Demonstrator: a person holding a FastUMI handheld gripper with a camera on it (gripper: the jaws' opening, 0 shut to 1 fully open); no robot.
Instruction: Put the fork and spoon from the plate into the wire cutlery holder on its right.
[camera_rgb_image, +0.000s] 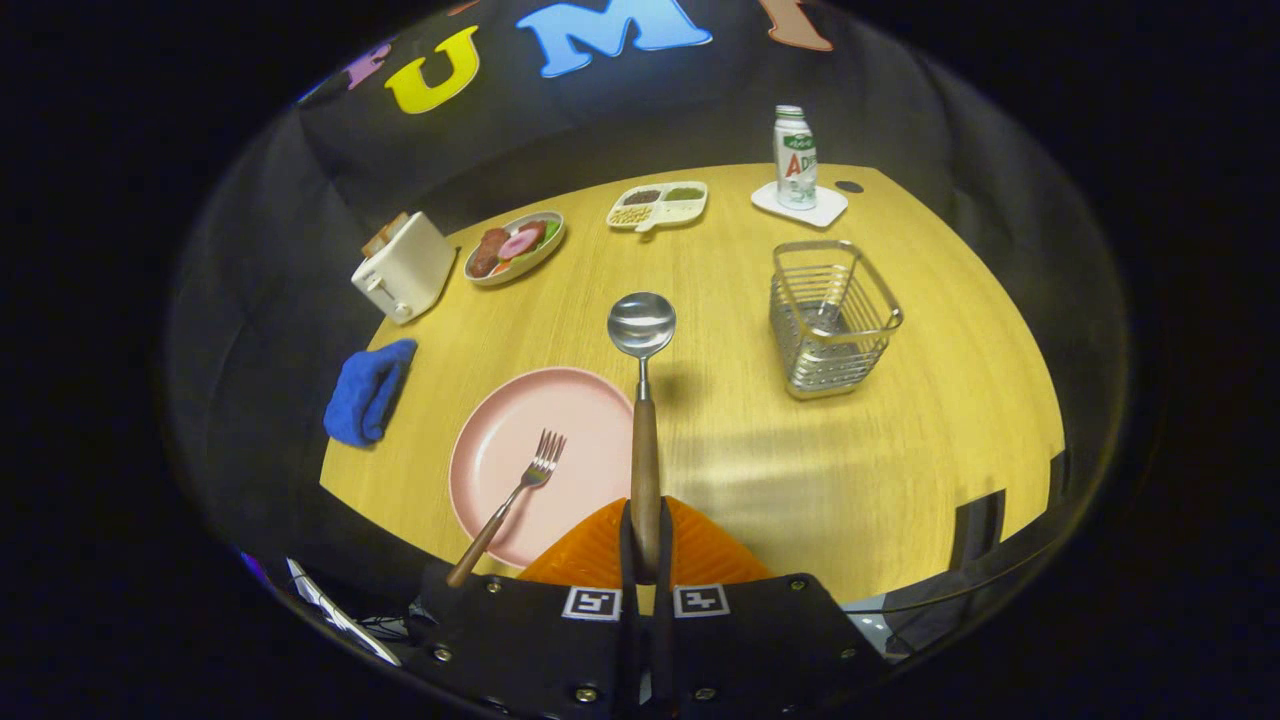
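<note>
- Our hand-held gripper is clamped on the spoon, bowl pointing ahead.
- Fork lies on the plate, ahead-left.
- Next, we judge: carry the spoon ahead-right to the wire cutlery holder and tip it in.

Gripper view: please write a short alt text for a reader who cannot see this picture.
The hand-held gripper is shut on the wooden handle of a spoon, held above a wooden table. A fork lies on the pink plate beside it, and the empty wire cutlery holder stands beyond the fingers.
</note>
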